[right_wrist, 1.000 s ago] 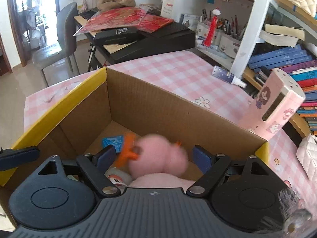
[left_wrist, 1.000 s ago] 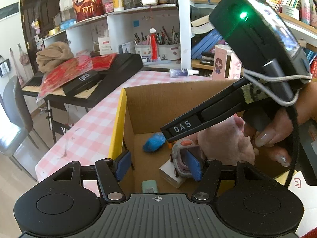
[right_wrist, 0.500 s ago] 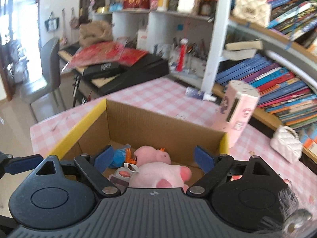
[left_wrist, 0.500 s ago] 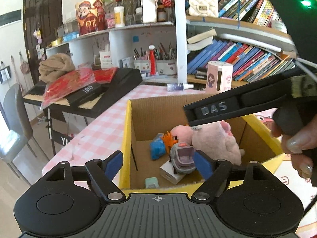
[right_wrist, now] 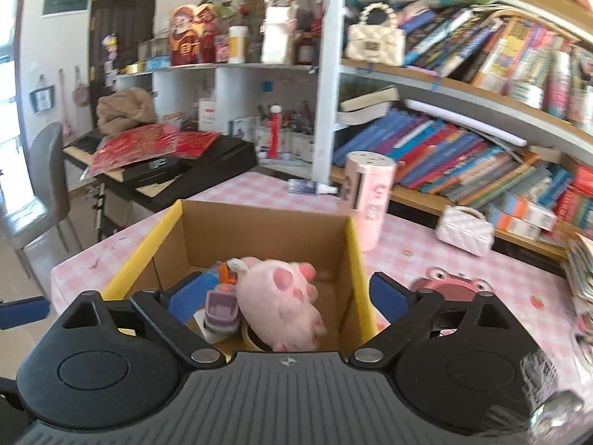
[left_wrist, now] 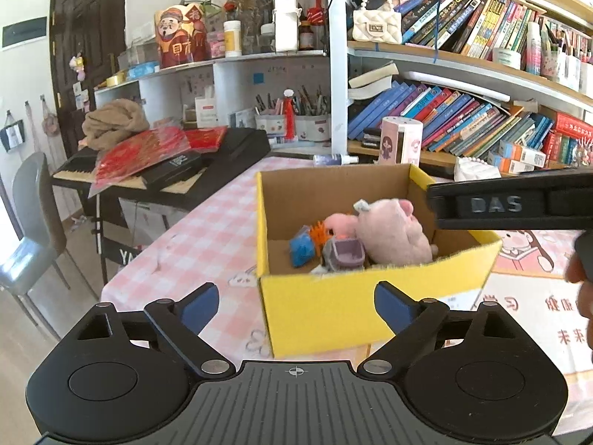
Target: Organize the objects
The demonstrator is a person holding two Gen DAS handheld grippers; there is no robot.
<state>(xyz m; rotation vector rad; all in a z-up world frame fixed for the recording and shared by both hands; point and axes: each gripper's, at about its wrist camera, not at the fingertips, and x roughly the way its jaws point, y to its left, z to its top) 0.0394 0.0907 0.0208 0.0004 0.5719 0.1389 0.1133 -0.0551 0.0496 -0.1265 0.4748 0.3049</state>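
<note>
1. My left gripper [left_wrist: 294, 306] hangs off the near left corner of the table [left_wrist: 207, 230], just short of the yellow front wall of the cardboard box [left_wrist: 370, 307]; its jaws are opening, wide apart, with nothing pressed between the blue pads, only the box front seen through the gap
2. The box stands on the pink checked cloth toward the table's near edge, open at the top, brown inside and yellow outside
3. At the left of the box floor lies a small blue toy [left_wrist: 302, 248], with an orange spiky piece [left_wrist: 319, 231] touching it on the right
4. Just right of those sits a grey and lilac toy [left_wrist: 343, 256], close to the front wall
5. The pink plush pig [left_wrist: 391, 233] fills the right half of the box, lying on its side and leaning on a smaller pink toy [left_wrist: 339, 222] behind it
6. My right gripper [right_wrist: 285, 294] hovers over the box's near wall, jaws opening and wide, empty; the pig lies below them, free of both pads
7. Behind the box's far right corner a pink cylinder [right_wrist: 367, 200] stands upright on the table
8. Further right, near the table's back edge, rests a small white quilted bag [right_wrist: 465, 231], and in front of it a pink frog-shaped thing [right_wrist: 452, 285]
</note>
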